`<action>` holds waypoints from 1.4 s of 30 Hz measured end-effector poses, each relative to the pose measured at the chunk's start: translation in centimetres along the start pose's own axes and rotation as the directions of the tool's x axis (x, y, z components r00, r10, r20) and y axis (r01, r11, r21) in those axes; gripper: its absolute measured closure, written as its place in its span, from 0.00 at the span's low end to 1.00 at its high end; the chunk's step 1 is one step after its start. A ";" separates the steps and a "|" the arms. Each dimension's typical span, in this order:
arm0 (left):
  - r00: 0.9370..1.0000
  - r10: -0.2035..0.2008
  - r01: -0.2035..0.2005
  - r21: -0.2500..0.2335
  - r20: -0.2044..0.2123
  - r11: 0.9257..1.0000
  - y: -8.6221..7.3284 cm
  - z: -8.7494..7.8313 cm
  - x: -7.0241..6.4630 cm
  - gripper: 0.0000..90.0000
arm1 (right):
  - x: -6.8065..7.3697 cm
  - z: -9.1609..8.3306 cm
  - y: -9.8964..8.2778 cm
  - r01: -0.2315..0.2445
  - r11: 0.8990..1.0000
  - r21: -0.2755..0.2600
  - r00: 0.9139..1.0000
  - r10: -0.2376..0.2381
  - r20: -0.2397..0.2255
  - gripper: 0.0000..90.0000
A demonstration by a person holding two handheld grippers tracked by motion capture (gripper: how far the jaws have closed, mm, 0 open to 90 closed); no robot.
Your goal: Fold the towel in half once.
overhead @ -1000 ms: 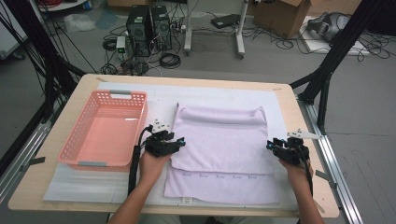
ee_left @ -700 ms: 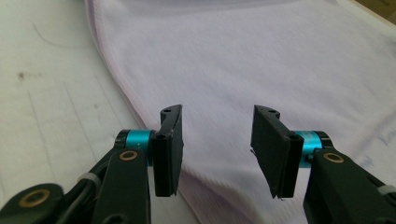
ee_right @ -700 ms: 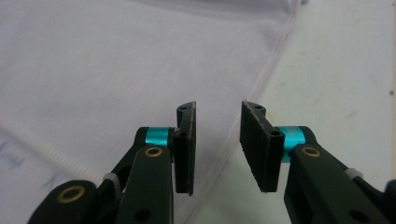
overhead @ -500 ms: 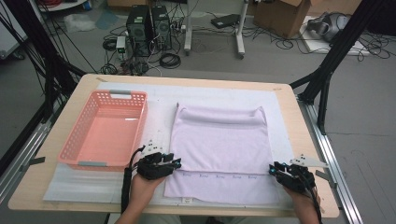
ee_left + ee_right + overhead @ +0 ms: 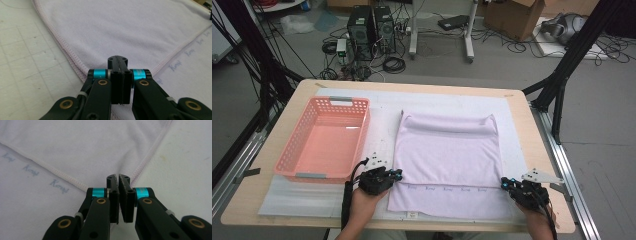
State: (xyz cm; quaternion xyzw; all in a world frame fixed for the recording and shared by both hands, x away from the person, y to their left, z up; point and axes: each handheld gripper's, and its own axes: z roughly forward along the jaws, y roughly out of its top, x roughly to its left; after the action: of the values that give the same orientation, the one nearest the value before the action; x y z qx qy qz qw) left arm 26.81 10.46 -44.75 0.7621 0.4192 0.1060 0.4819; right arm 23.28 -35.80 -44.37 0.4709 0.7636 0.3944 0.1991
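— Both pairs of jaws have just been closing: the left gripper (image 5: 393, 175) is pinched tight on the near-left corner of the folded layer of the lilac towel (image 5: 447, 155), and the right gripper (image 5: 507, 184) on its near-right corner.

— How should the fold go?

— I'd say lift both corners together, level, and keep the edge taut so it doesn't sag in the middle.

— And the towel?

— Flat on the white mat (image 5: 327, 210), right of the pink basket (image 5: 301, 165), long axis running near to far, rolled end far.

Empty pink basket (image 5: 324, 140), white mat (image 5: 377, 125)
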 end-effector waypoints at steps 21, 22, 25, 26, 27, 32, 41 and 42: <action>0.997 0.043 -0.041 0.032 -0.064 0.999 -0.5 0.2 -1.1 0.97 | 0.1 -0.6 -0.5 -0.004 1.000 -0.010 1.000 0.004 -0.015 0.96; 0.997 0.043 -0.041 0.030 -0.058 0.999 -0.5 -0.1 -1.1 0.97 | 0.0 -0.7 -0.5 0.002 1.000 -0.015 1.000 -0.002 -0.012 0.96; 0.999 0.018 -0.018 0.001 -0.037 1.000 -0.6 -0.8 -1.1 0.97 | 0.1 -0.9 -0.5 -0.001 1.000 -0.017 1.000 0.001 -0.014 0.96; 1.000 0.007 -0.007 -0.013 -0.028 1.000 -0.7 -1.0 -1.1 0.97 | 0.2 -1.0 -0.6 -0.002 1.000 -0.020 1.000 0.001 -0.014 0.96; 1.000 0.002 -0.002 -0.023 -0.020 1.000 -0.7 -1.2 -1.1 0.98 | 0.3 -1.2 -0.6 0.000 1.000 -0.023 1.000 0.000 -0.013 0.96; 0.999 -0.040 0.041 -0.066 0.015 0.997 -1.0 -2.4 -1.5 0.98 | 0.8 -2.2 -0.8 0.007 0.999 -0.047 1.000 -0.007 -0.014 0.96; 0.997 -0.066 0.069 -0.090 0.039 0.994 -2.6 -4.5 -2.8 0.98 | 2.0 -4.3 -1.9 0.022 0.998 -0.058 0.999 -0.024 -0.024 0.96; 0.997 -0.067 0.070 -0.092 0.040 0.993 -2.8 -4.8 -3.1 0.98 | 2.1 -4.7 -2.1 0.026 0.998 -0.059 0.999 -0.028 -0.026 0.96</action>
State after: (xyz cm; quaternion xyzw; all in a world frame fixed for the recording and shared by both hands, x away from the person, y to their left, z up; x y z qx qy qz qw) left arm 20.69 11.80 -43.84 0.7258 0.4307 0.0948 0.5280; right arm 17.96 -36.40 -43.02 0.4493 0.7606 0.4199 0.2079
